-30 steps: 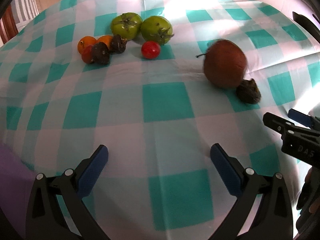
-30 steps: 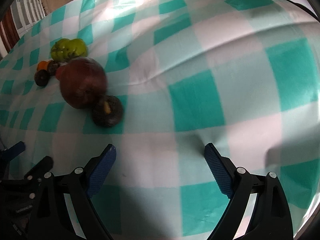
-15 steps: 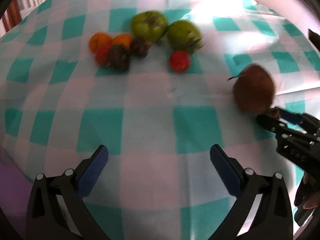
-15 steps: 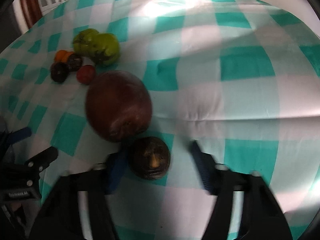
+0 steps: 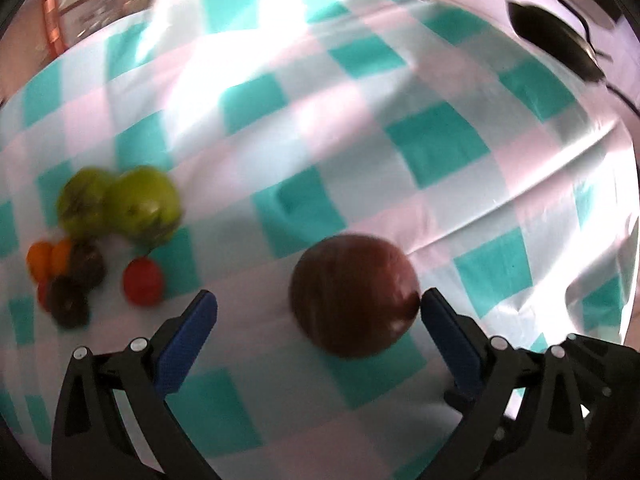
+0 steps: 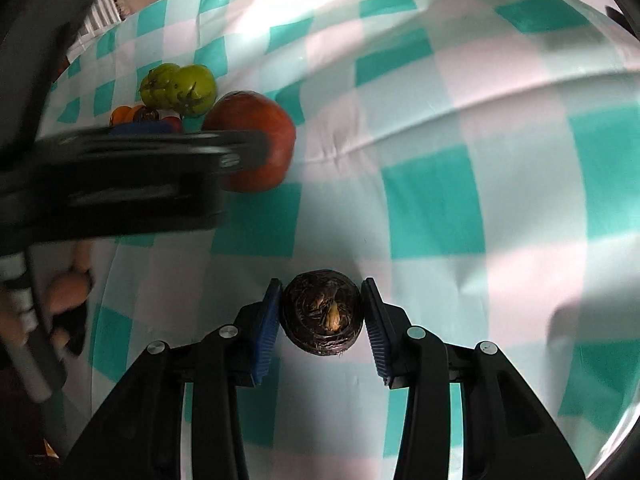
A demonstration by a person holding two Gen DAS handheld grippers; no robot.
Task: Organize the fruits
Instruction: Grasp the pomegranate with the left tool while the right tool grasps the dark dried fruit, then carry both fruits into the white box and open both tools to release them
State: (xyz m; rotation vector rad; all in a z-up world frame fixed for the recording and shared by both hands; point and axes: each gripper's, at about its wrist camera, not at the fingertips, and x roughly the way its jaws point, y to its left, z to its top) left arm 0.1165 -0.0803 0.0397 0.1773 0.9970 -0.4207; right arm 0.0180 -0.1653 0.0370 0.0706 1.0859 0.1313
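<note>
The small, dark, wrinkled round fruit [image 6: 322, 318] sits clamped between the blue pads of the right tool [image 6: 322, 320], one pad on each flank, so the grip runs across its widest part and it cannot roll out. Whether it rests on the cloth or hangs just above it, I cannot tell. It lies on the near side of the large reddish-brown round fruit [image 5: 354, 295], apart from it in the right wrist view.

That large fruit is the landmark. The left tool [image 5: 318, 314] straddles it with its jaws wide apart: the right-hand pad is at or just beside the fruit's skin, the left-hand pad stands well clear. The pads do not press it from both sides, so it is not gripped; the wide opening suits a fruit of that girth.

Beyond the large fruit, further from both tools, the sorted cluster gathers: two green ribbed tomatoes [image 5: 120, 208] touching each other, a small red round tomato [image 5: 142, 281] nearer, and beside them little orange fruits [image 5: 47, 258] and two more dark wrinkled fruits [image 5: 74, 290]. The dark fruit in hand probably belongs with those.

All rests on a tabletop under a teal-and-white checked cloth [image 5: 440, 148].
</note>
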